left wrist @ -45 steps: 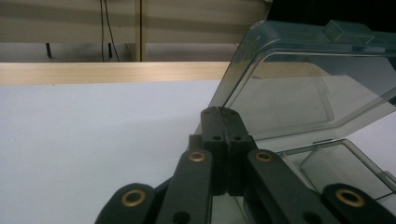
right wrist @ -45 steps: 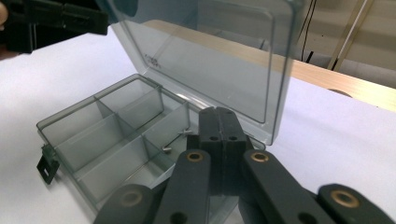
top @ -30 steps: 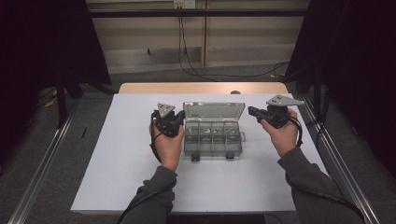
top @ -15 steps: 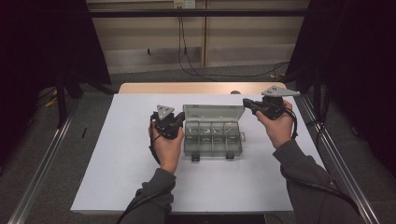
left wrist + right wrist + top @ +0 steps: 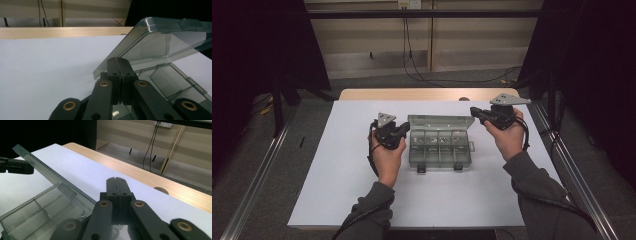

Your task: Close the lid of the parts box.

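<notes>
A clear grey compartment box (image 5: 439,152) sits mid-table with its lid (image 5: 441,121) standing open at the back. Small metal parts (image 5: 432,141) lie in its compartments. My left gripper (image 5: 406,129) is shut, empty, at the box's left end, its tips just beside the lid's corner. In the left gripper view the shut left gripper (image 5: 120,60) points at the lid (image 5: 160,40) above the compartments (image 5: 172,80). My right gripper (image 5: 474,111) is shut and empty by the lid's right corner. In the right gripper view the right gripper (image 5: 116,180) hovers next to the lid (image 5: 50,173) and the box (image 5: 37,215).
A white sheet (image 5: 362,195) covers the table, with a bare wooden strip (image 5: 412,94) along the far edge and a round hole (image 5: 161,190) in it. Metal rails (image 5: 577,185) run down both sides. Cables (image 5: 412,55) hang at the back wall.
The right gripper has edged a little toward the far side and the lid's right corner. The left gripper and the box have stayed put.
</notes>
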Available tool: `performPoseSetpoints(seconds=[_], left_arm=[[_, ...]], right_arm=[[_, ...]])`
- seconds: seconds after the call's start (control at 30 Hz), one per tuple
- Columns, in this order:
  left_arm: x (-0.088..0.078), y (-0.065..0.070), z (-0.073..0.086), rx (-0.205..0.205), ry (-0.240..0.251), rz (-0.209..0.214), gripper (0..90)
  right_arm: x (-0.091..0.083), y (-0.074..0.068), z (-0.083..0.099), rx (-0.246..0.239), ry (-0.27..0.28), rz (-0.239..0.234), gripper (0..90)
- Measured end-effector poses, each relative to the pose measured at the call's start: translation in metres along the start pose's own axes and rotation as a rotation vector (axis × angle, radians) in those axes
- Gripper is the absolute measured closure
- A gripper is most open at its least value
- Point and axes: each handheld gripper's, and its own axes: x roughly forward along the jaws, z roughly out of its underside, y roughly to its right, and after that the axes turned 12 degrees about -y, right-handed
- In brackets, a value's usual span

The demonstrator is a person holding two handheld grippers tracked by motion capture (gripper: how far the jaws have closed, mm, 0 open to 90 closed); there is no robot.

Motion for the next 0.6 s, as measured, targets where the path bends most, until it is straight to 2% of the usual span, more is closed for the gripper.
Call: performPoseSetpoints(seconds=[0.27,0.4,0.43,0.53,0.6], left_arm=[[-0.006,-0.009,0.003,-0.008,-0.026,0.050,84.1],[-0.011,-0.016,0.004,-0.016,-0.022,0.028,83.3],[-0.013,-0.019,0.004,-0.021,-0.021,0.033,83.6],[-0.016,-0.025,0.002,-0.046,-0.028,0.026,86.9],[-0.018,-0.028,0.000,-0.064,-0.033,0.022,89.5]], right_arm=[[0.002,-0.005,0.002,-0.008,0.000,-0.005,90.0],[0.004,-0.005,0.004,-0.009,-0.003,-0.002,90.0],[0.004,-0.005,0.005,-0.002,-0.002,-0.002,90.0],[0.004,-0.005,0.006,-0.011,-0.001,-0.003,90.0],[0.004,-0.005,0.007,0.001,-0.003,-0.003,90.0]])
